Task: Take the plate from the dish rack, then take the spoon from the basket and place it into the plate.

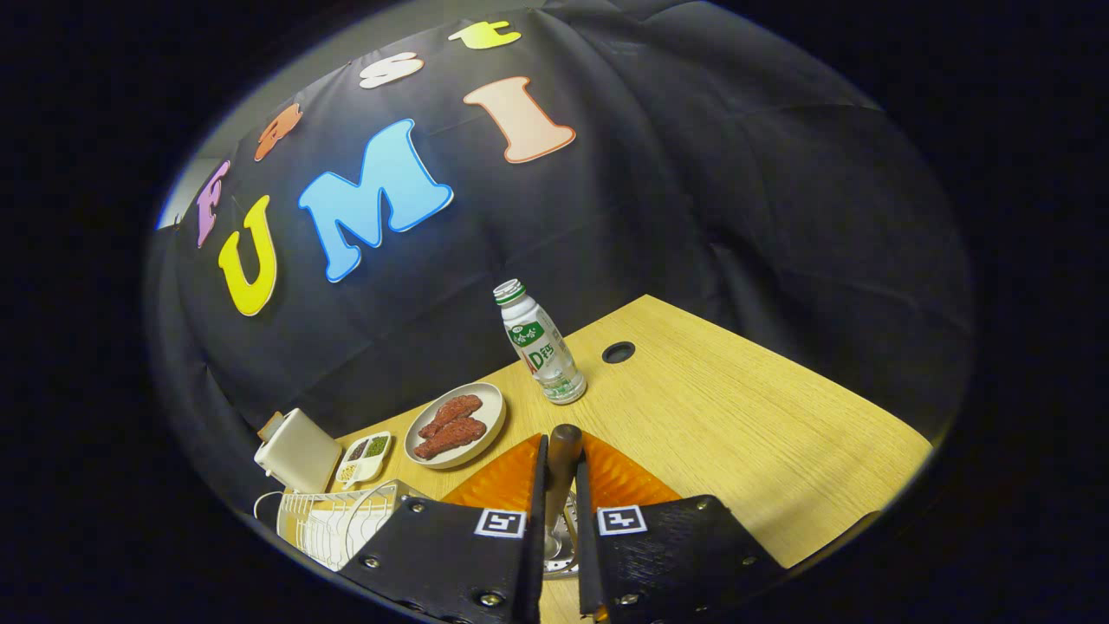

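The dark-handled metal spoon [563, 468] stands pinched between the fingers [558, 485], above an orange ridged plate [507, 481] on the pale wooden counter [736, 433]. Beyond lie a beige dish of reddish sausages [455, 425] and a clear plastic bottle [539, 342]; a white wire dish rack [333, 524] sits beside the fingers.

We see a wooden table [736, 416] with a round dark hole [618, 352] near its far edge. A small plastic bottle [540, 342] with a green-and-white label and a ribbed cap stands upright on it, near the hole. Beside the bottle sits a pale oval dish [496, 400] holding two reddish-brown pieces of food [450, 427]. Further along we find a little white tray [365, 458] with compartments of green and pale bits, and just beside it a white boxy item [297, 451] against the black cloth wall [693, 199].
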Tool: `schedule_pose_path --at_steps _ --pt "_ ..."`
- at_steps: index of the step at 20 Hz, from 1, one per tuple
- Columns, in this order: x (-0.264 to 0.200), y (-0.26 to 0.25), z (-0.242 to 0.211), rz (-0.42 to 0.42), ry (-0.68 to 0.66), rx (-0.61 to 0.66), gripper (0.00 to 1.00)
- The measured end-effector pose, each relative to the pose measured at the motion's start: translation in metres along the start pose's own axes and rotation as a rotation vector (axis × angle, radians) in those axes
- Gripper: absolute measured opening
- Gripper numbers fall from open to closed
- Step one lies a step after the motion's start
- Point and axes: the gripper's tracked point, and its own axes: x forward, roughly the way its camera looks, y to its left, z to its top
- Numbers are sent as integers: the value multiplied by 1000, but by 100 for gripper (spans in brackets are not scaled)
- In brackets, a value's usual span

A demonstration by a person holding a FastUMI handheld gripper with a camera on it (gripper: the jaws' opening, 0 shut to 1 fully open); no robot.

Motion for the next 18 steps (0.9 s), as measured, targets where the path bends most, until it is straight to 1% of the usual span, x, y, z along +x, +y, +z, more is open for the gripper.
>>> schedule_pose_path --at_steps 1,7,14,18 --pt "1 4 4 8 -20 0 7" --pt "-3 21 15 44 -37 -116 7" --pt "-31 49 66 96 -100 -192 7" --pt "-59 74 101 139 -143 -245 7"
